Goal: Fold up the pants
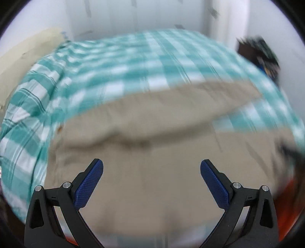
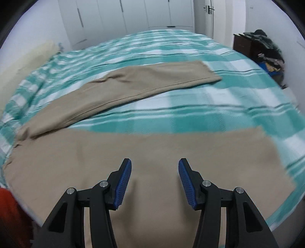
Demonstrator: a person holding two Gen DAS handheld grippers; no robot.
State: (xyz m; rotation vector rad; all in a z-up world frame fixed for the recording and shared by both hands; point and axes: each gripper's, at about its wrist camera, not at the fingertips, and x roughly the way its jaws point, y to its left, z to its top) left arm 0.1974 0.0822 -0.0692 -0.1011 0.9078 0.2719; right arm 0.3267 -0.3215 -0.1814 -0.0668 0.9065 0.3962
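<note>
Beige pants (image 2: pixel 152 145) lie spread flat on a bed with a teal and white checked cover (image 2: pixel 190 106). In the right wrist view the two legs fan apart: the far leg (image 2: pixel 144 82) runs to the right, the near leg lies under my right gripper (image 2: pixel 154 167), which is open and empty just above the cloth. In the blurred left wrist view the pants (image 1: pixel 148 133) fill the lower half. My left gripper (image 1: pixel 151 167) is wide open and empty above them.
A cream pillow (image 2: pixel 24 63) lies at the bed's left edge. White wardrobe doors (image 2: pixel 122 15) stand behind the bed. A dark wooden cabinet piled with clothes (image 2: pixel 257 47) stands at the right. Something orange-red (image 2: pixel 11 215) shows at the lower left.
</note>
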